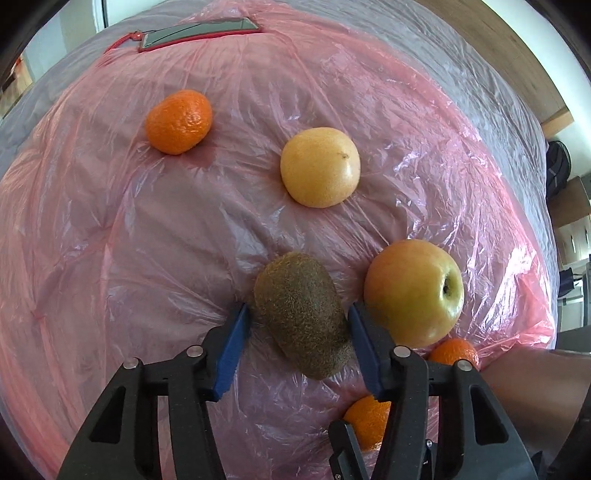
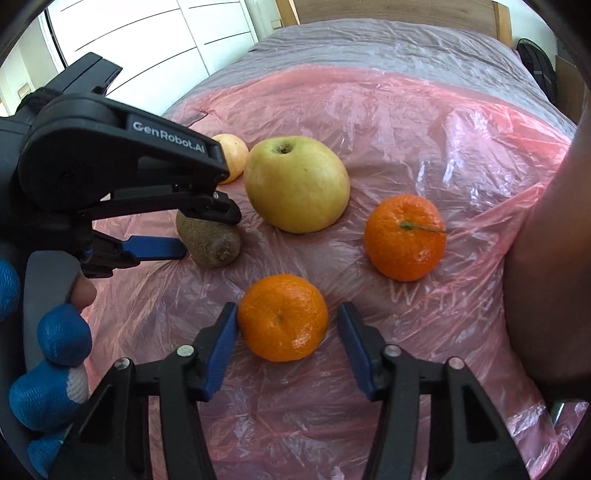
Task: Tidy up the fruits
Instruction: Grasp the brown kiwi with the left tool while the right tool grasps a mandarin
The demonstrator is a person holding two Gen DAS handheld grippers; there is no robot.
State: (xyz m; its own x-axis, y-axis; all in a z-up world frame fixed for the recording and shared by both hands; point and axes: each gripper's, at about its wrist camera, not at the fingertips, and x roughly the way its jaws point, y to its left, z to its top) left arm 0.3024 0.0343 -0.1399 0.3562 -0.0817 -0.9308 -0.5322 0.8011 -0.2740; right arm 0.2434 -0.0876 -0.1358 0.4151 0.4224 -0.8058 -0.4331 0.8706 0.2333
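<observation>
We are working over a bed covered in pink plastic sheeting (image 1: 147,240), holding one tool in each hand. Nearest to us, the right tool (image 2: 287,328) is straddling a mandarin (image 2: 282,317): its left pad is touching or nearly touching the peel, while the right pad is standing clear, so this tool is released and not yet gripping. The fruit is lying squarely between the fingers, so closing looks to us like all that is needed.

Just beyond, the left tool (image 1: 298,314) is bracketing the kiwi (image 1: 303,314). Its blue pads are sitting against both flanks, so we are judging it clenched on the kiwi, though the fruit is resting on the sheeting. The kiwi's long axis is running diagonally between the fingers, so the grip is falling across its short width.

The apple (image 1: 413,291) is lying just beside the left tool's right finger, nearly touching it. Farther off are a second mandarin (image 2: 404,236), a pale yellow citrus (image 1: 319,166) and a third mandarin (image 1: 179,122).

No bowl or tray is showing, so we cannot tell where the fruit is going. A dark flat object (image 1: 199,31) at the far edge is hard to identify.
</observation>
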